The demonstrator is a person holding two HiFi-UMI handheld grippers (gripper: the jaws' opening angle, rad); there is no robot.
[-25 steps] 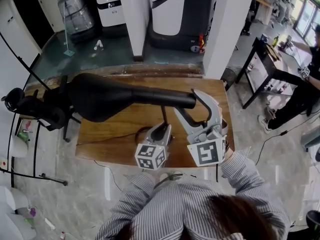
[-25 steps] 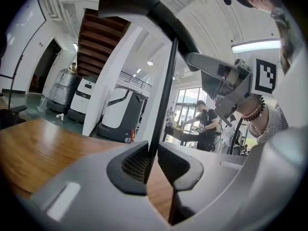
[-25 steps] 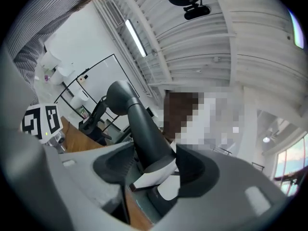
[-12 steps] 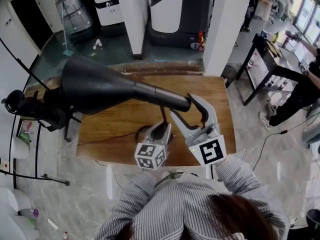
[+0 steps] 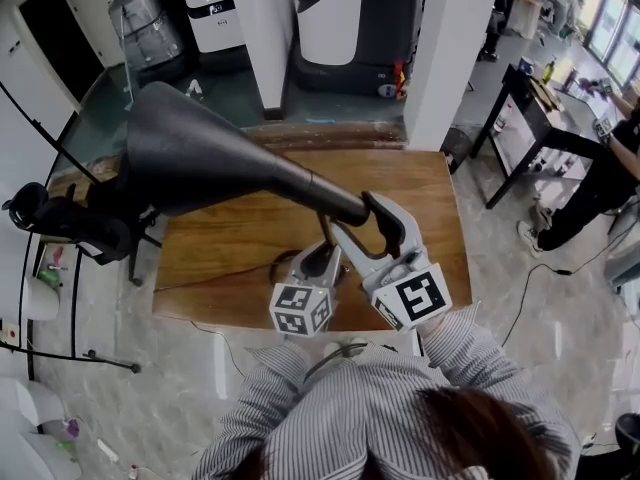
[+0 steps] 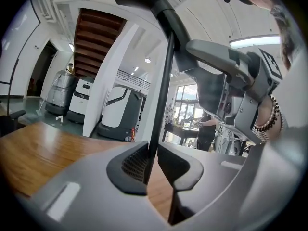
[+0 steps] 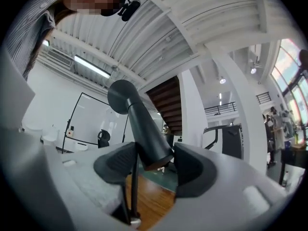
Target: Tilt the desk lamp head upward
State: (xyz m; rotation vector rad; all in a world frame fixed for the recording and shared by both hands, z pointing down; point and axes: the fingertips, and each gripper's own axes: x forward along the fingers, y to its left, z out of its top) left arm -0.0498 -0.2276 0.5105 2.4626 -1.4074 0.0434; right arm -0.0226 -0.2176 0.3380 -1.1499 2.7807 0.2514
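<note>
The matte black, cone-shaped desk lamp head (image 5: 200, 158) hangs over the brown wooden tabletop (image 5: 230, 268), with its wide end raised toward the left. The right hand-held gripper (image 7: 154, 160) has its smooth grey jaws closed on the narrow end of the cone. The left hand-held gripper (image 6: 153, 160) pinches the thin, straight black stem (image 6: 162, 81) between its ribbed pads.

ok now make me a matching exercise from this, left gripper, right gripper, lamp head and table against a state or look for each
Things:
1. left gripper
2. right gripper
3. lamp head
4. table

States:
A. brown wood
B. shut on the lamp's thin pole
C. black, cone-shaped
D. shut on the head's narrow end

Pairs: 1-B, 2-D, 3-C, 4-A
</note>
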